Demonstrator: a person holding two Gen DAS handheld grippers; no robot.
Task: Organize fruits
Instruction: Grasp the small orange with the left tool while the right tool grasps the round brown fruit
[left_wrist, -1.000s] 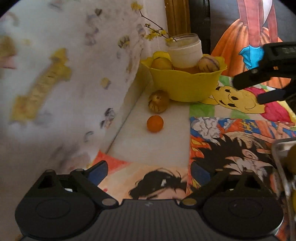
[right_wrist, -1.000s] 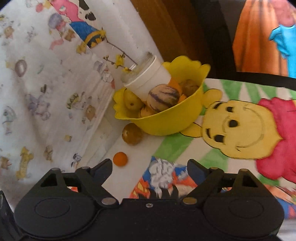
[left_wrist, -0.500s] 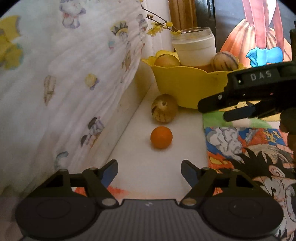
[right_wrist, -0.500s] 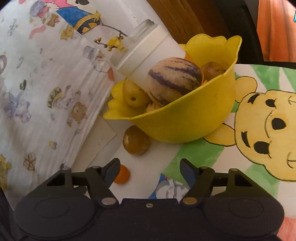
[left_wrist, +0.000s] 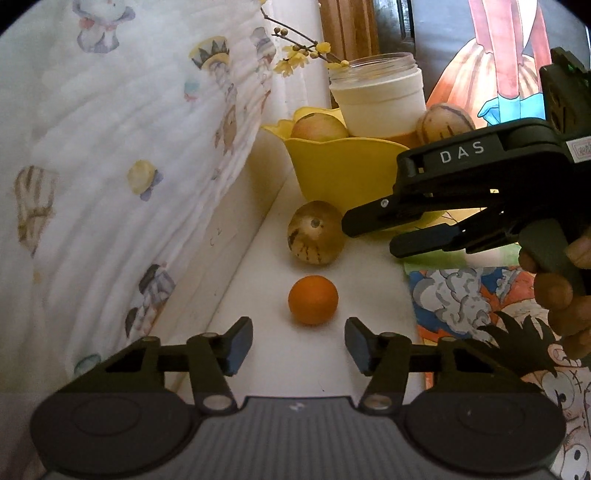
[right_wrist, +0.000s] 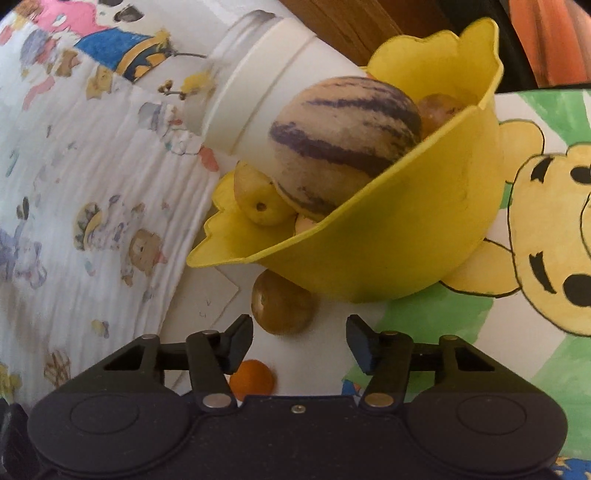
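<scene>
A small orange (left_wrist: 313, 300) lies on the white table just ahead of my open, empty left gripper (left_wrist: 298, 345). Behind it a tan striped fruit (left_wrist: 316, 238) lies in front of a yellow bowl (left_wrist: 343, 173) that holds several fruits. My right gripper (left_wrist: 365, 232) comes in from the right, open, with its tips beside the striped fruit. In the right wrist view the right gripper (right_wrist: 300, 341) is open and empty just short of that fruit (right_wrist: 282, 308), with the orange (right_wrist: 252, 378) below it and the bowl (right_wrist: 388, 251) close ahead, a large striped fruit (right_wrist: 340, 144) in it.
A white jar (left_wrist: 378, 98) with a yellow flower sprig stands behind the bowl. A printed white cloth (left_wrist: 110, 166) hangs along the left side. Cartoon-printed mats (left_wrist: 476, 306) cover the table to the right. The person's fingers (left_wrist: 557, 295) hold the right gripper.
Both grippers have moved forward toward the loose fruits. The right gripper has come down near the striped fruit; the left has closed in on the orange.
</scene>
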